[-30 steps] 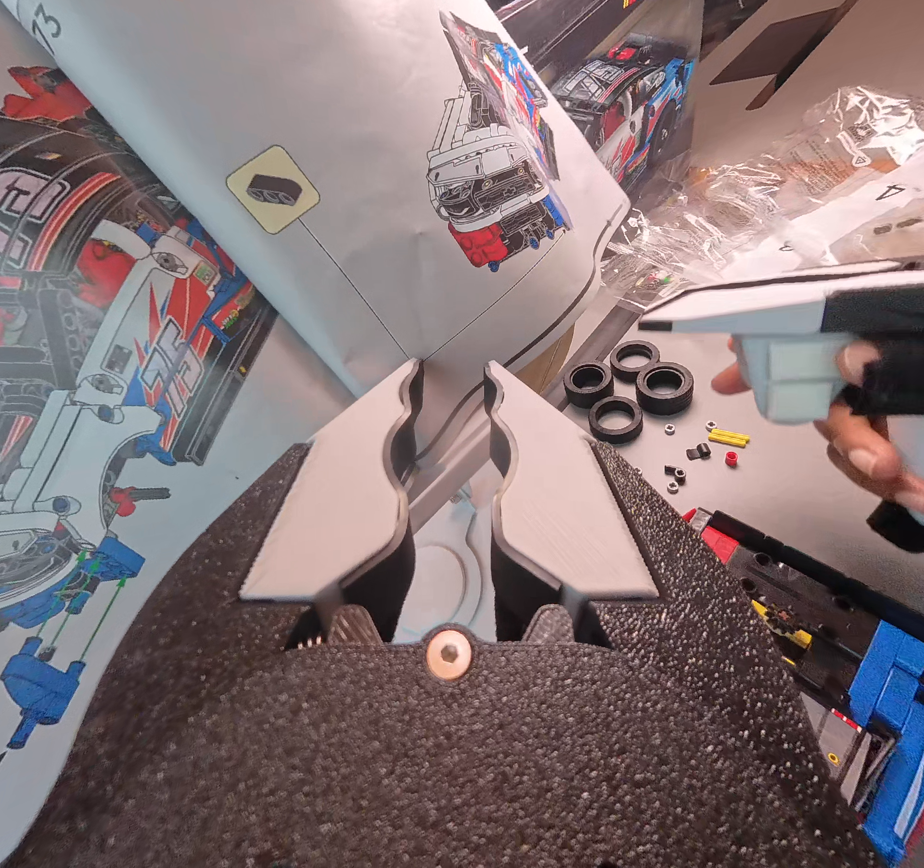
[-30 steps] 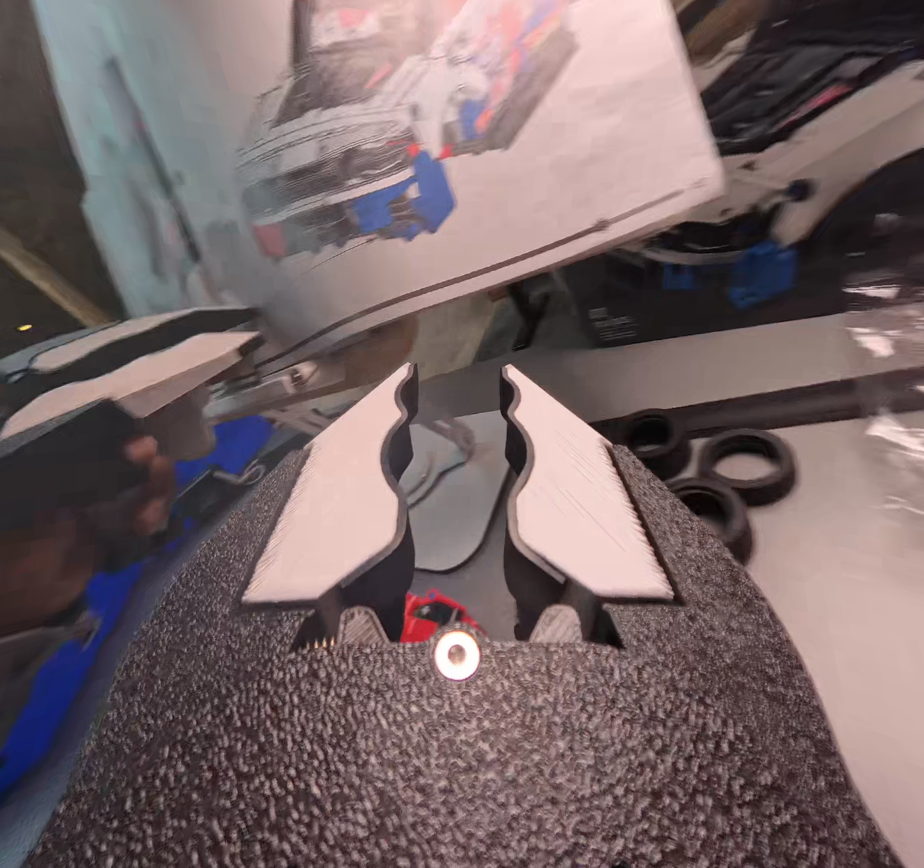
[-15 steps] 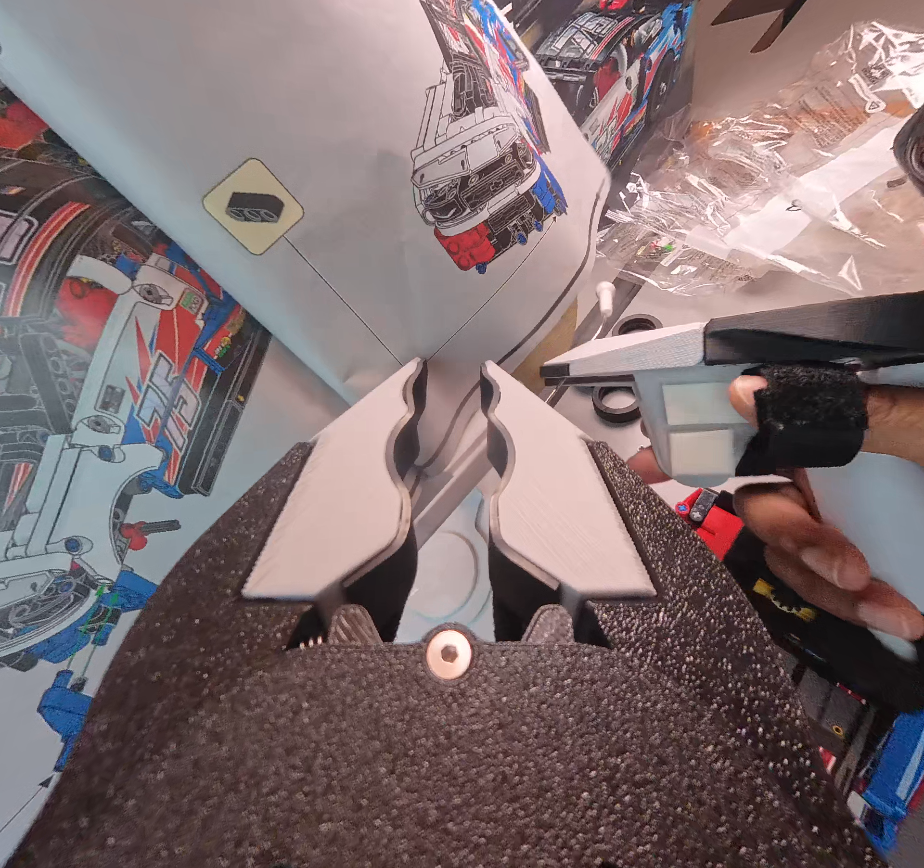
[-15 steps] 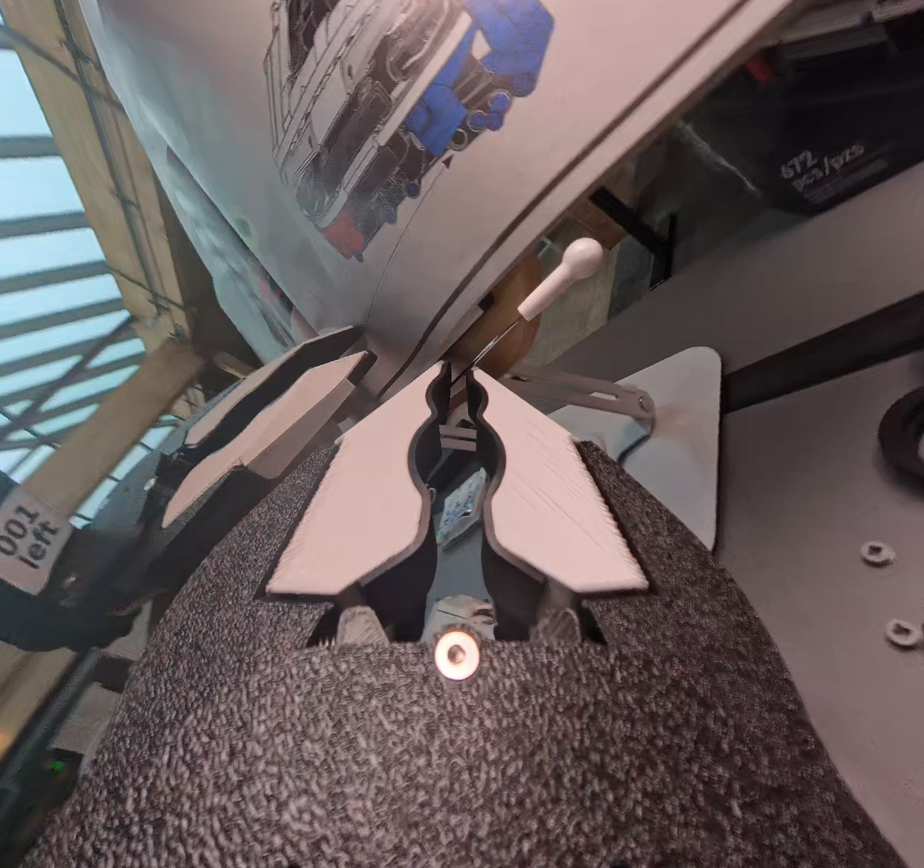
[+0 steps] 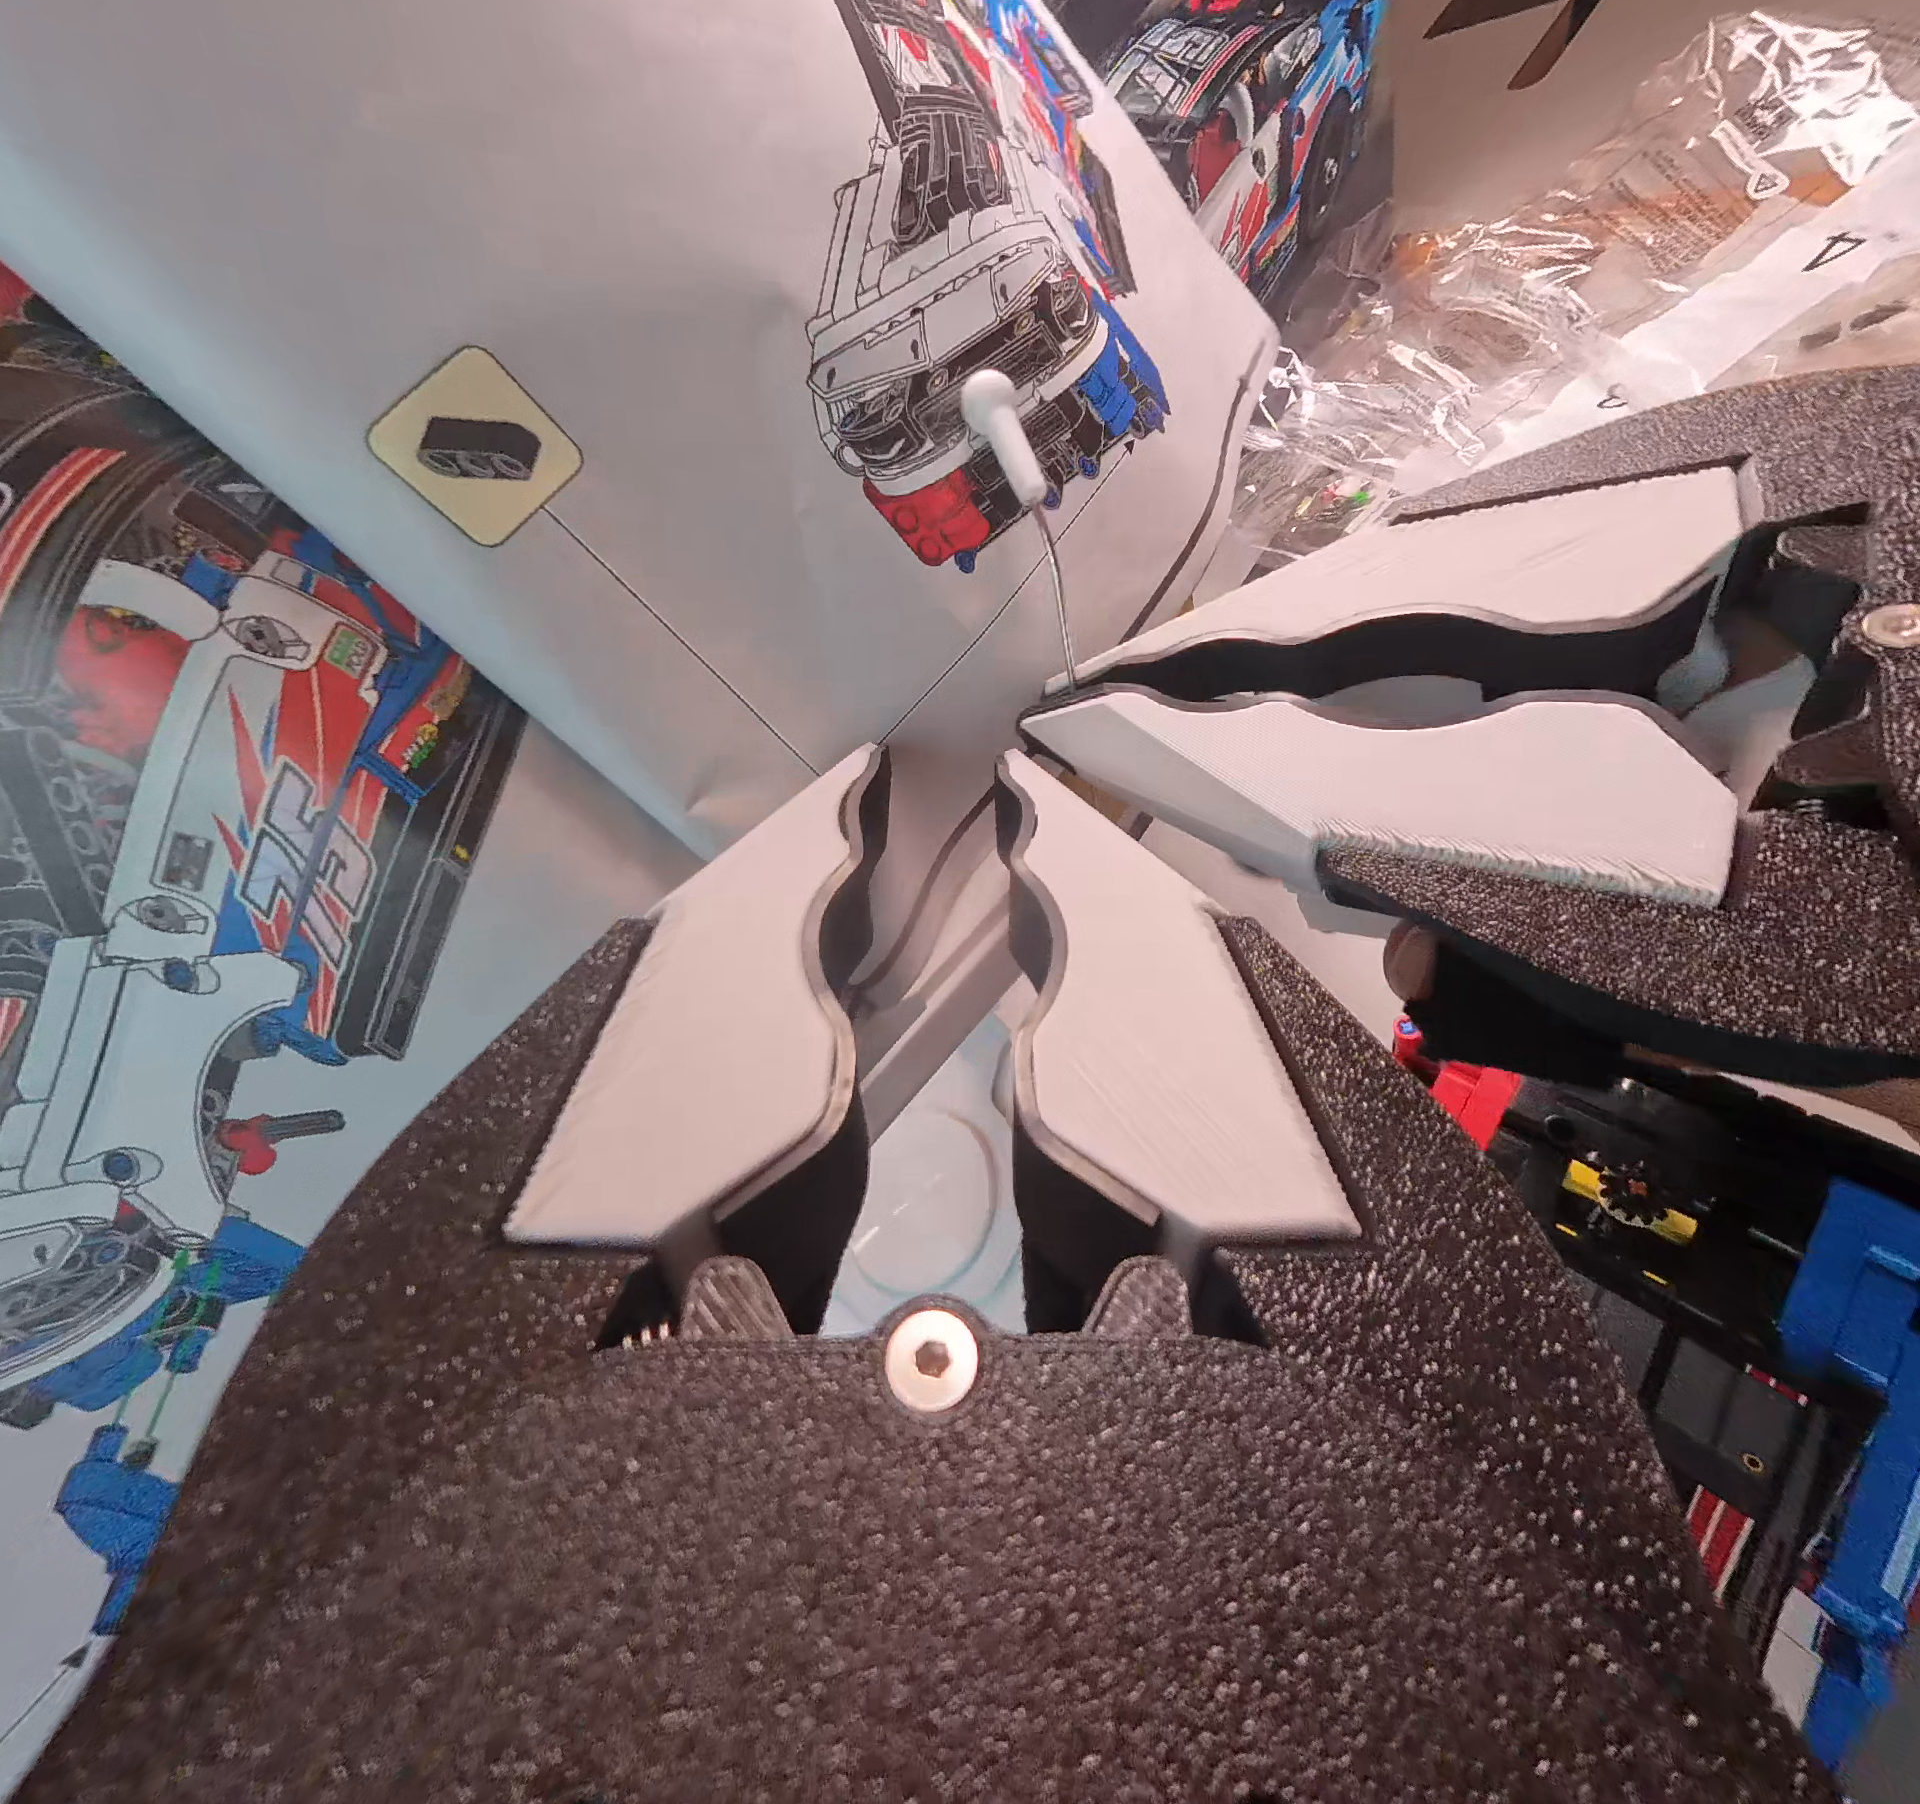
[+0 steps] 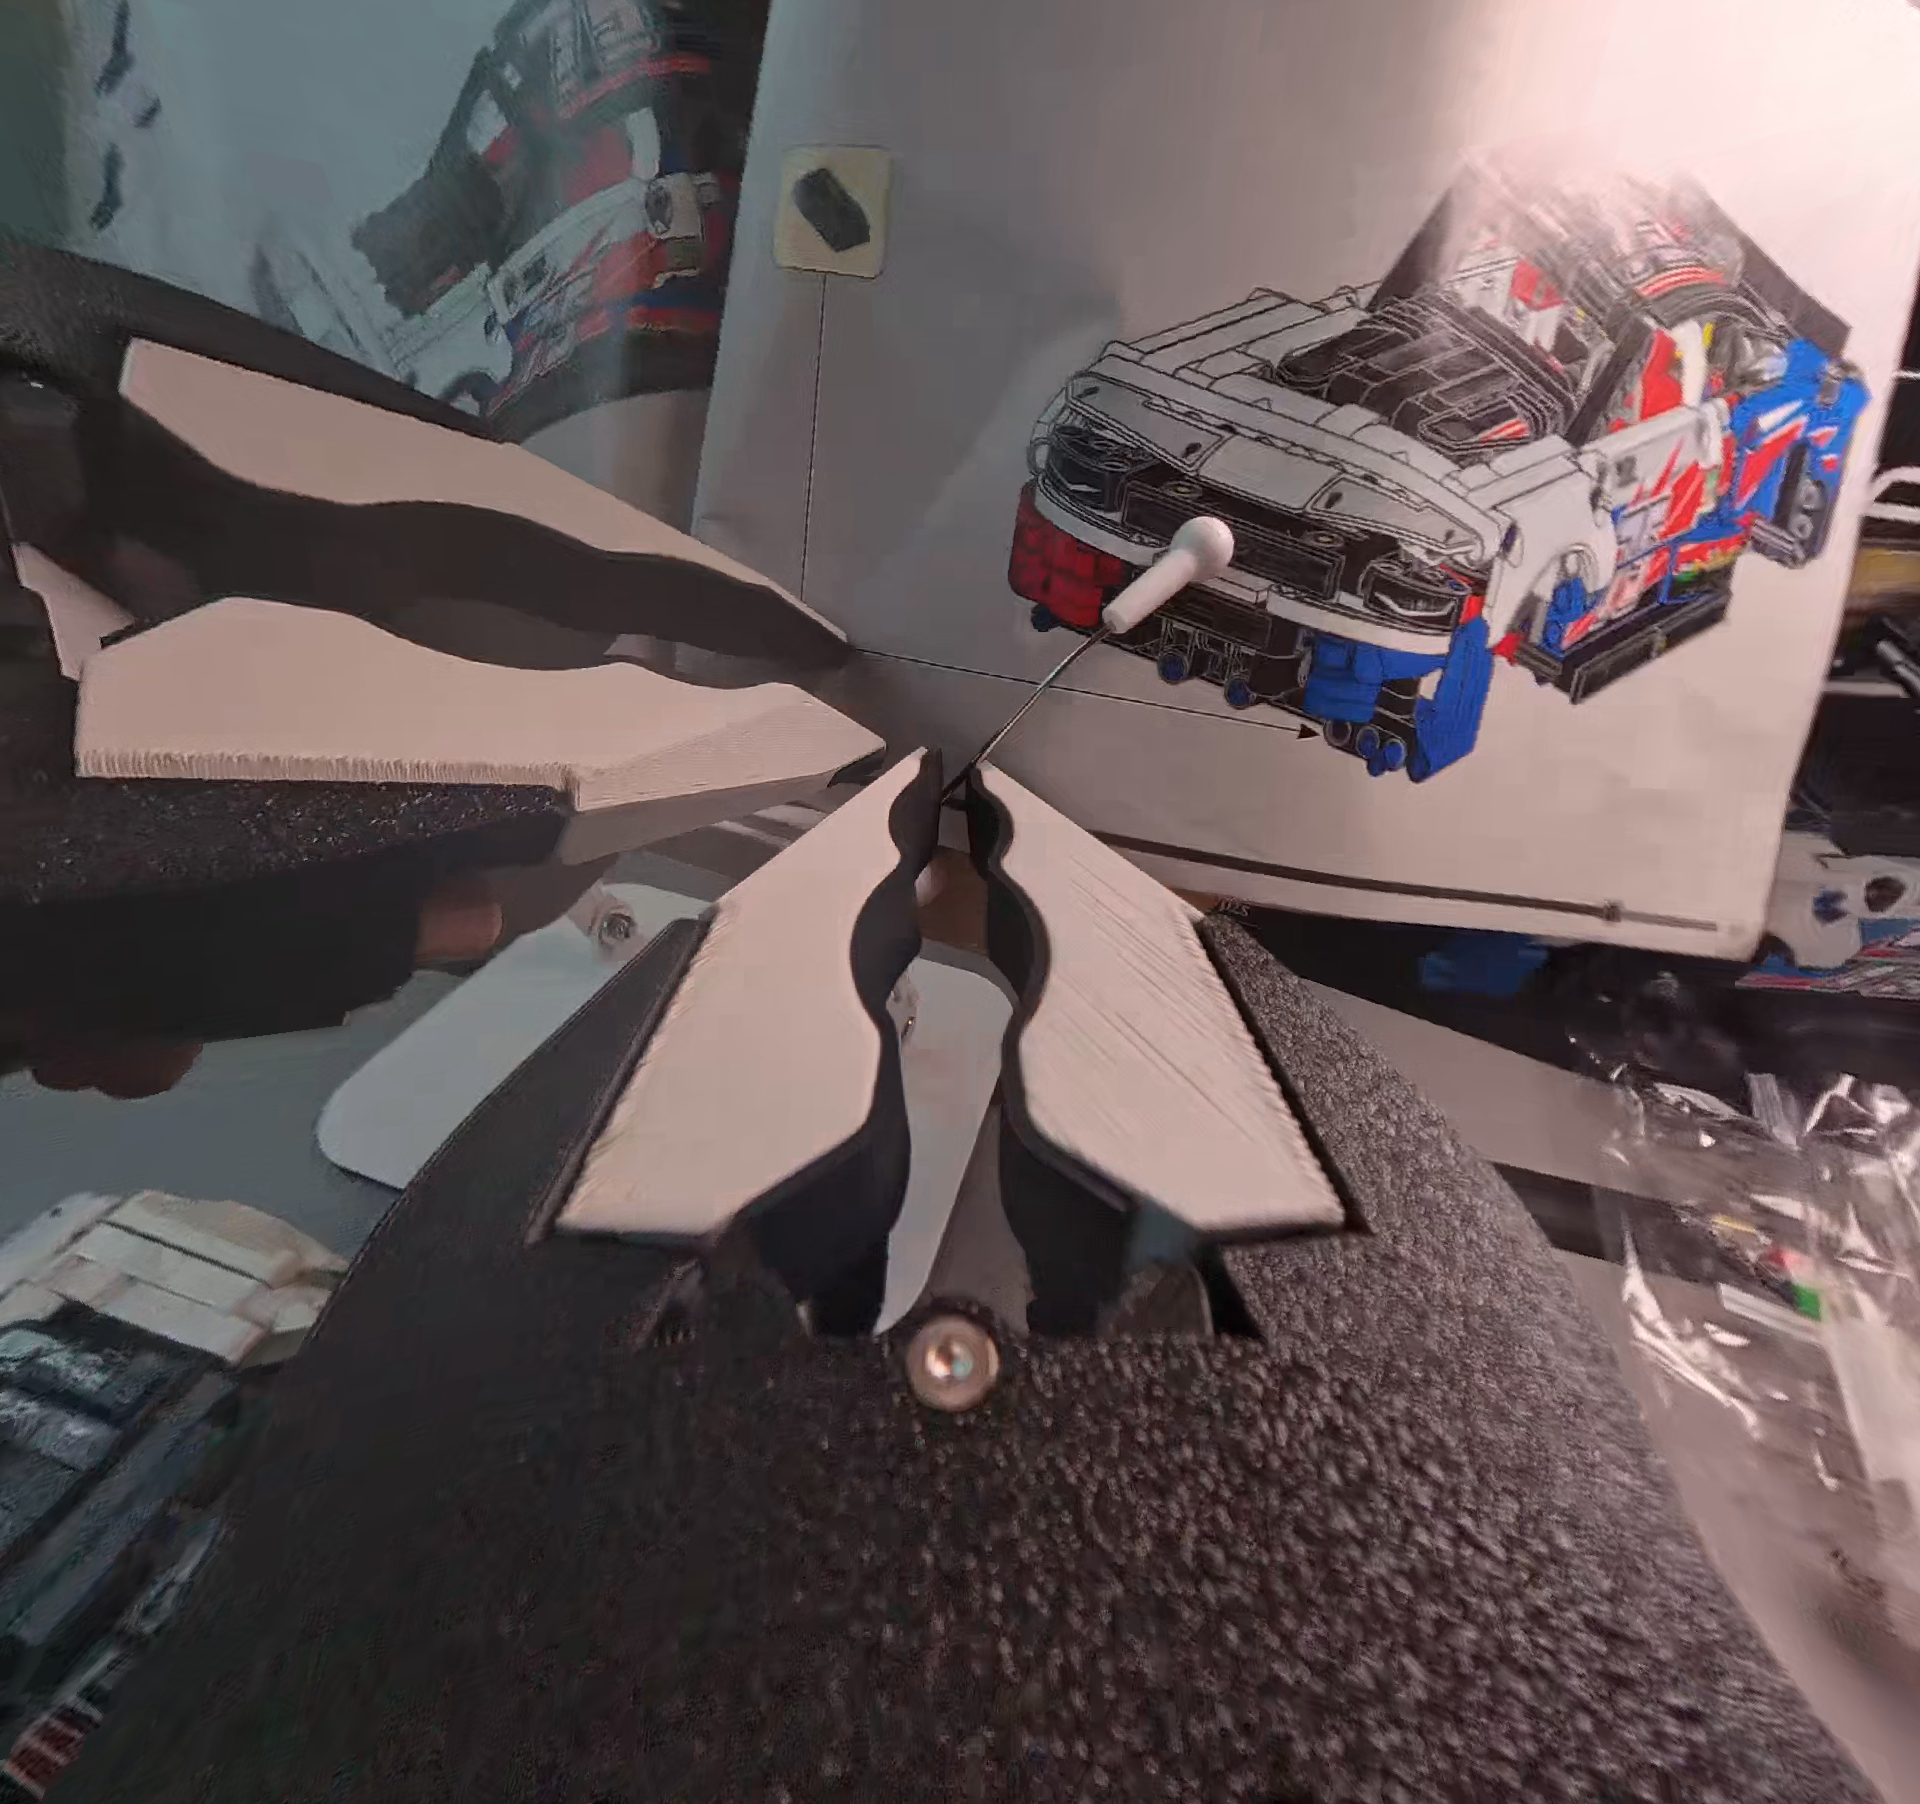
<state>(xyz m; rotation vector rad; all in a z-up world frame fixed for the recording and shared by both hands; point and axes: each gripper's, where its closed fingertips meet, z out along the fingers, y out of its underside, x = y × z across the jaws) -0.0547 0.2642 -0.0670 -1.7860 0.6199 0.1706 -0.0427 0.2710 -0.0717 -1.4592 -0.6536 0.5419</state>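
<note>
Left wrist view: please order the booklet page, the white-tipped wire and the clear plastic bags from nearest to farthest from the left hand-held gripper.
1. booklet page, between its fingertips.
2. white-tipped wire, just ahead, right.
3. clear plastic bags, far upper right.

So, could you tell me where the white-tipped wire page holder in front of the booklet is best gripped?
Pinch the thin wire stem, below its white knob, coming from below and in front of the booklet page. The stem slants up in front of the paper; the rounded knob would probably slip. The right gripper is shut low on that stem.
</note>
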